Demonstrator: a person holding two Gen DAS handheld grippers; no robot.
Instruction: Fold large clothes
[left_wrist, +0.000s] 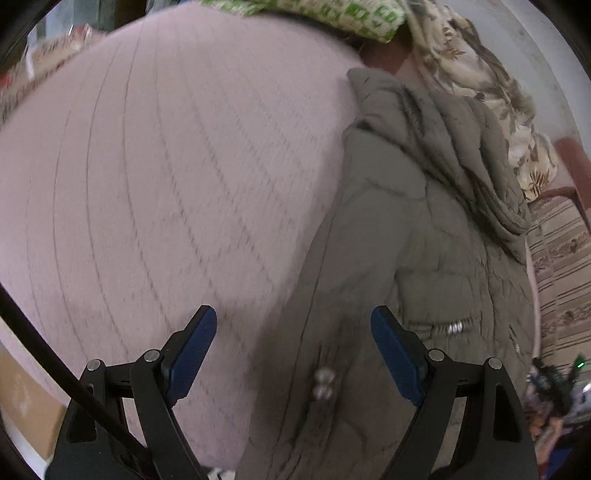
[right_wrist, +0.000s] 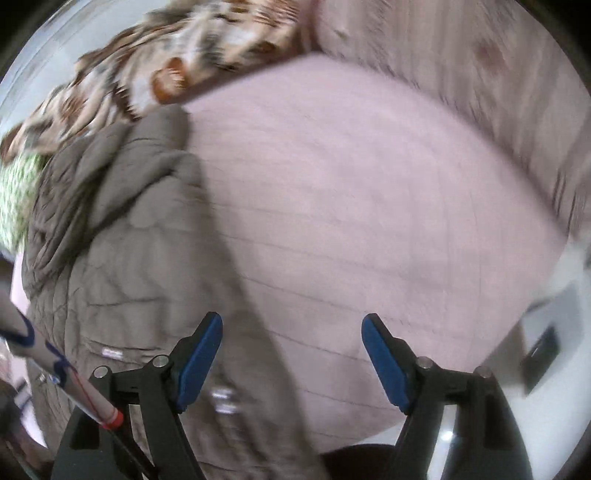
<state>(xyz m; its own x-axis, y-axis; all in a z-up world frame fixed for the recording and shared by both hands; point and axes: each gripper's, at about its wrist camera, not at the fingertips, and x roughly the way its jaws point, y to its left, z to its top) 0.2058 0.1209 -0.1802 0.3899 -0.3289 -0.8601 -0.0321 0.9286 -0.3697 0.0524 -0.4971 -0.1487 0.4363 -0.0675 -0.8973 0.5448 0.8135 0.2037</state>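
One garment in play: a grey-brown quilted coat (left_wrist: 402, 258), lying spread lengthwise on a pink bed cover (left_wrist: 166, 177). In the left wrist view the coat fills the right half of the frame, with its hood (left_wrist: 454, 147) bunched at the far end. Two round metal snaps (left_wrist: 322, 384) sit close together, one above the other, on the near part of the coat. One zipped pocket opening with a metal pull (left_wrist: 456, 326) lies right of them.

Left gripper (left_wrist: 293, 349): two fingers spread wide, nothing between the blue pads (left_wrist: 192, 354). It hangs over the coat's left edge; whether it touches the fabric cannot be told.

Right gripper (right_wrist: 291, 354): two fingers equally spread, holding nothing. In its view the coat (right_wrist: 122, 277) occupies the left side, and the pink cover (right_wrist: 369, 221) the centre and right. Its left pad (right_wrist: 199, 360) is over the coat's edge, the right pad (right_wrist: 384, 363) over bare cover. Frame is motion-blurred; snap details here are smeared.

Other items, far side of the bed: one leaf-patterned cloth (left_wrist: 480, 81) beyond the hood, one green-and-white printed item (left_wrist: 332, 14) at the far edge. One striped rug (left_wrist: 561, 266) on the floor to the right.
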